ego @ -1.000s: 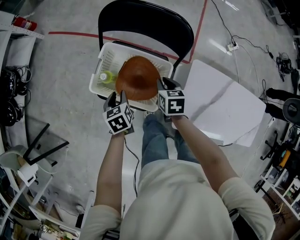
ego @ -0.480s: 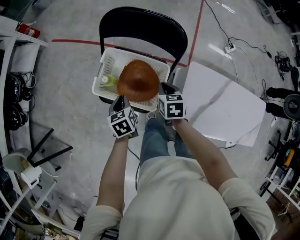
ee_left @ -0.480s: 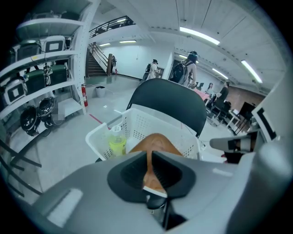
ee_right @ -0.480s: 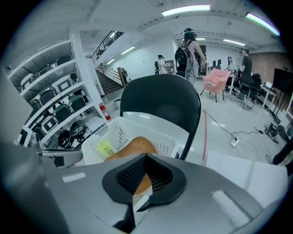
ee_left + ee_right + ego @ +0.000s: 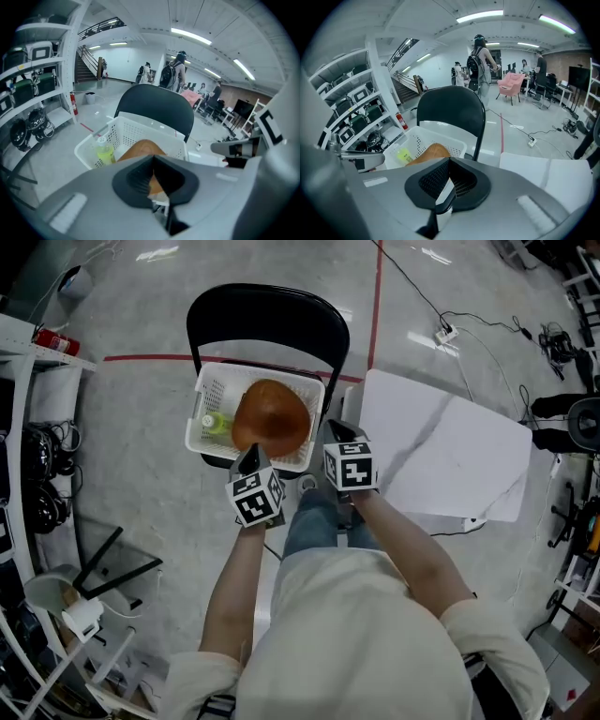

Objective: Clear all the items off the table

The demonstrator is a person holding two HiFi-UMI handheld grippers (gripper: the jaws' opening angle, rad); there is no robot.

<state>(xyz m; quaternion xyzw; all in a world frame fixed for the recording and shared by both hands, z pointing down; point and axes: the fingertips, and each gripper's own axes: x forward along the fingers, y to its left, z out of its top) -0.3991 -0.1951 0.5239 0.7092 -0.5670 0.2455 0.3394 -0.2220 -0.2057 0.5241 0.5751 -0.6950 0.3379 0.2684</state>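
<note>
The brown bowl lies upside down in the white basket, which sits on the seat of the black chair. A green bottle lies in the same basket at the bowl's 9 o'clock, touching or nearly touching its rim.

In the head view both grippers are at the basket's 6 o'clock edge. The left gripper has its fingers over the near rim, and the bowl lies at their 1 o'clock, just beyond the tips. The right gripper is off the basket's near right corner, with the bowl at its 10 o'clock.

The left gripper's fingers have just been closing and now stand pressed together with nothing between them. In the left gripper view the bowl shows past their tips, apart from them, and the bottle sits at the 10 o'clock of the tips. The right gripper's fingers are also pressed together on nothing. In the right gripper view the bowl and the bottle lie at the 10 o'clock of the tips, clear of them.

The white desk stands at the chair's 3 o'clock, just beside it.
</note>
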